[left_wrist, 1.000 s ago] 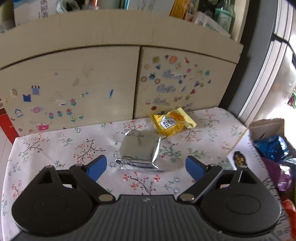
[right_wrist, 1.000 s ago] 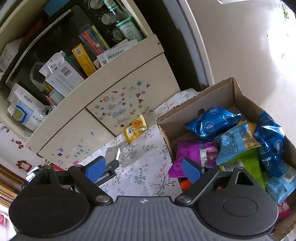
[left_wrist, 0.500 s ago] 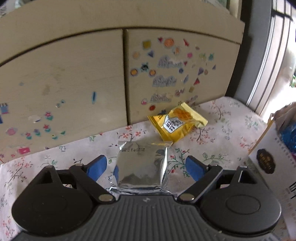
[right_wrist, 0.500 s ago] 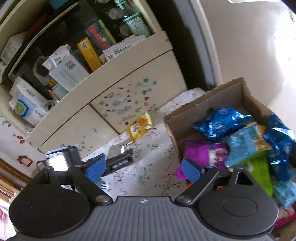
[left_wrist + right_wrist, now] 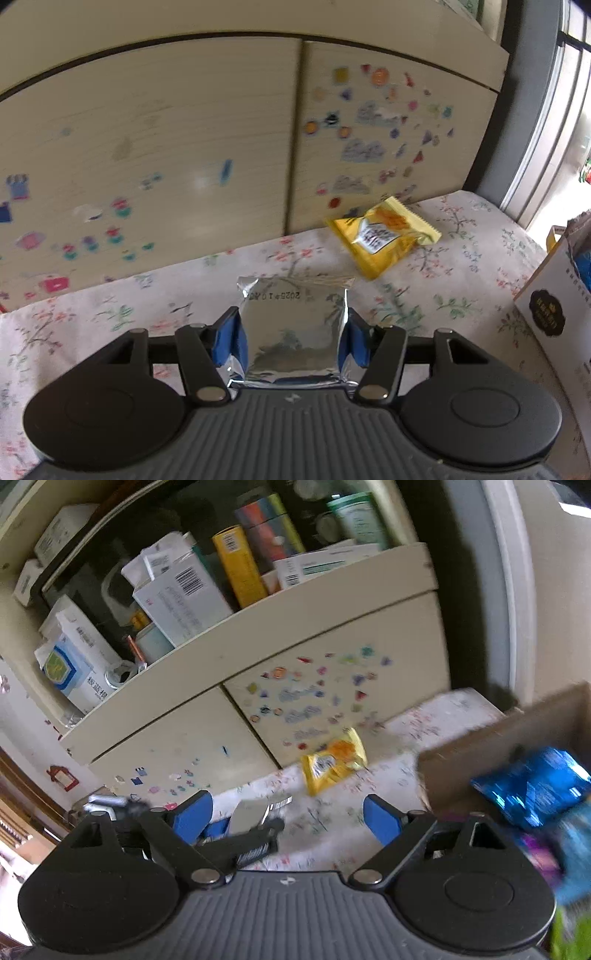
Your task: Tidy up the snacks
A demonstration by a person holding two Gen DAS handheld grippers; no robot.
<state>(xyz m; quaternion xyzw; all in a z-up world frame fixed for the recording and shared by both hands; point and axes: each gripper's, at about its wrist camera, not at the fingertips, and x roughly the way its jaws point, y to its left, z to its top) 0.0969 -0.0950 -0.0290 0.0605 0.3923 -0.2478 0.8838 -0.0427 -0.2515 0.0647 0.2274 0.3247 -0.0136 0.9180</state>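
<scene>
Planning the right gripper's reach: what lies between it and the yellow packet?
Right wrist view: only bare floral cloth lies between the open right gripper and the yellow packet.

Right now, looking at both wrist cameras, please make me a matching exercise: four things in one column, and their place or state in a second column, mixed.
Things:
1. silver packet
2. yellow packet
3. blue packet
4. right gripper

Place or state:
A. inside the cardboard box
B. between the left gripper pads
C. open, nothing between the pads
D. on the floral cloth, near the cabinet doors

Pairs: 1-B, 2-D, 3-A, 4-C
</scene>
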